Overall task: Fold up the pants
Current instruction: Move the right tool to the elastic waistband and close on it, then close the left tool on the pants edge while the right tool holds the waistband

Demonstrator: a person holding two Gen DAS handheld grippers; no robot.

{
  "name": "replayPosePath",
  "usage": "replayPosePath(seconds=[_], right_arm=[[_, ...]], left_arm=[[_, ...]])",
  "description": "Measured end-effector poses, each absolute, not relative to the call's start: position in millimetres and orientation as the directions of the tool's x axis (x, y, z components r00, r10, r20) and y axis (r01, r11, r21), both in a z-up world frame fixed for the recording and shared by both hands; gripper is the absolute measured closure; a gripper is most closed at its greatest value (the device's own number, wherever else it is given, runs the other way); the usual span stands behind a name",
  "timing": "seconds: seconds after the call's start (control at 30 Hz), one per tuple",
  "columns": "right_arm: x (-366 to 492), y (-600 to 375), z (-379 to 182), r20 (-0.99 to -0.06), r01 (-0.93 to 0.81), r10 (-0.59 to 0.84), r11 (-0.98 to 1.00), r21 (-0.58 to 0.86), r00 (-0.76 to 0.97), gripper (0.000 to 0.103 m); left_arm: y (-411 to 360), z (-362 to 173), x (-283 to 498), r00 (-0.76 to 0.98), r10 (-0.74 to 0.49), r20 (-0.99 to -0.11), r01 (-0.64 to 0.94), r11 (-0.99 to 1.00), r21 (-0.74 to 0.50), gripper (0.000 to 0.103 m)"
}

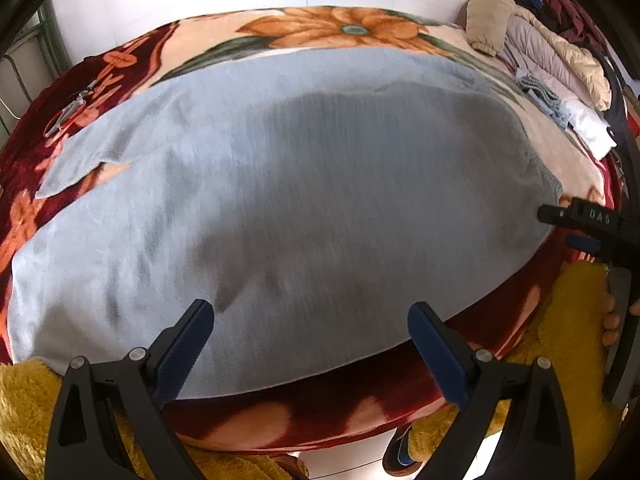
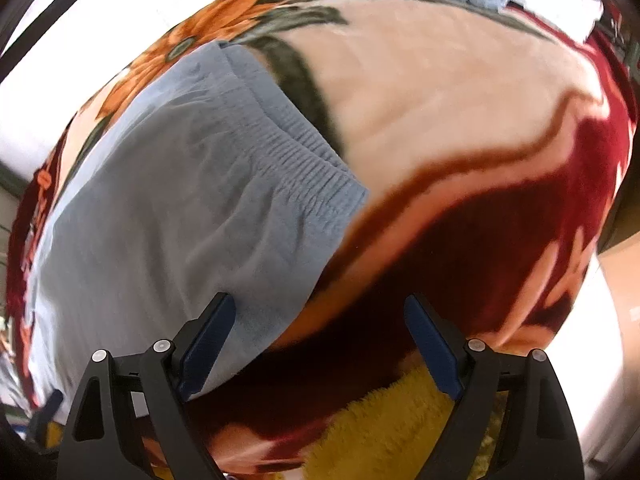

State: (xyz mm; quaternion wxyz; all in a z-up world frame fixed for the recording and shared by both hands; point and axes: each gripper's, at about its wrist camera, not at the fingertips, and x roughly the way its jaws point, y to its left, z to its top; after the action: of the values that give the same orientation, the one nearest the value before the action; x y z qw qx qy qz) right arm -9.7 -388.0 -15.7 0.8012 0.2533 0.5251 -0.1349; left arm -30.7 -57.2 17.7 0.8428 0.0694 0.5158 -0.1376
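- The light blue pants (image 1: 280, 184) lie spread flat across a bed covered by a floral blanket (image 1: 344, 30) in dark red, peach and orange.
- In the left wrist view the pants fill most of the bed; their near edge runs along the near side of the blanket, and one pant leg (image 1: 76, 160) reaches toward the far left.
- In the right wrist view the ribbed elastic waistband (image 2: 296, 156) shows clearly, running from the far middle down to a near corner; bare blanket lies to the right of it.
- The left gripper (image 1: 310, 344) hangs over the near edge of the pants with its jaws spread wide; nothing is held between its blue pads.
- The right gripper (image 2: 320, 340) is also wide open and empty; its left finger (image 2: 208, 344) is over the near corner of the pants by the waistband, and its right finger is over the dark red blanket.
- The right gripper also appears at the right edge of the left wrist view, just beside the waistband end of the pants.
- Fuzzy yellow fabric (image 2: 380, 432) shows below the bed edge, nearest the camera.
- A pile of clothes (image 1: 540, 40) sits at the far right of the bed, well apart from the pants.
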Motion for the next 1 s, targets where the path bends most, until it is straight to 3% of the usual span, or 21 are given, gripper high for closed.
replayPosePath(seconds=[0.13, 0.23, 0.33, 1.0], right_arm=[[-8.3, -390.7, -16.0, -0.882, 0.466, 0.102, 0.818, 0.338, 0.46, 0.034], [-7.5, -387.7, -11.4, -0.857, 0.422, 0.157, 0.818, 0.392, 0.491, 0.082], [-6.8, -383.8, -0.3, -0.836, 0.383, 0.161, 0.833, 0.4, 0.524, 0.096], [-9.8, -391.7, 50.4, -0.725, 0.279, 0.235, 0.812, 0.512, 0.647, 0.098]], left_arm=[[-55.6, 12.9, -29.2, 0.415, -0.159, -0.896, 0.296, 0.955, -0.032, 0.004], [-53.9, 14.4, -28.7, 0.415, -0.169, -0.894, 0.292, 0.955, -0.045, 0.004], [-54.1, 17.6, -29.3, 0.415, -0.186, -0.891, 0.298, 0.953, -0.061, 0.004], [-99.3, 17.4, -58.8, 0.429, -0.217, -0.877, 0.507, 0.861, 0.035, 0.004]])
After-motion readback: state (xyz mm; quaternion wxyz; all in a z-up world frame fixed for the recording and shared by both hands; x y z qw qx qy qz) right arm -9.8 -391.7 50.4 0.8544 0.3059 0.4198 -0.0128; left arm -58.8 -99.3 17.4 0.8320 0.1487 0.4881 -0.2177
